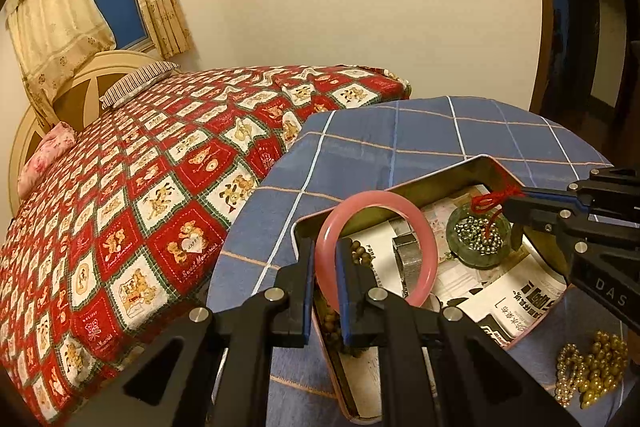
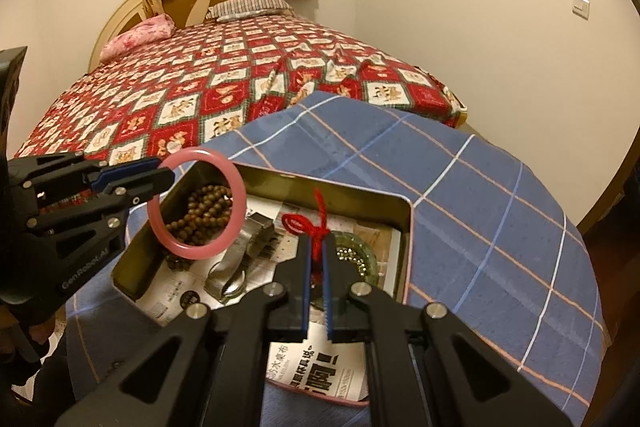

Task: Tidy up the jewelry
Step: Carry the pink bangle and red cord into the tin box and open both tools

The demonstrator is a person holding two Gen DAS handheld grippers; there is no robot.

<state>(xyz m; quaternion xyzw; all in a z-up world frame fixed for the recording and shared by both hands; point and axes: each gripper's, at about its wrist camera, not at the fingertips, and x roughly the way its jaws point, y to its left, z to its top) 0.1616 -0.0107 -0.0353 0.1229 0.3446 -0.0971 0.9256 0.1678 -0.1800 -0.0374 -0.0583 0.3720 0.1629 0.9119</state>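
Note:
My left gripper [image 1: 326,251] is shut on a pink bangle [image 1: 424,227], held upright over the left end of an open tin [image 1: 440,171]. From the right, my right gripper [image 1: 510,205] is shut on the red cord [image 1: 486,201] of a green disc pendant [image 1: 478,239] that carries a small metal bead chain. The pendant sits low inside the tin; I cannot tell whether it touches the lining. In the right wrist view the right gripper [image 2: 318,247] pinches the red cord [image 2: 316,223] above the pendant [image 2: 360,259]. The left gripper [image 2: 166,179] holds the bangle [image 2: 192,251] over the tin [image 2: 360,193].
Inside the tin lie brown wooden beads [image 2: 208,211], a metal watch band [image 2: 240,259] and newspaper lining [image 2: 316,367]. Gold and pearl bead strings [image 1: 592,363] lie on the round table's blue plaid cloth [image 2: 480,187] beside the tin. A bed with a red quilt [image 2: 200,87] stands behind.

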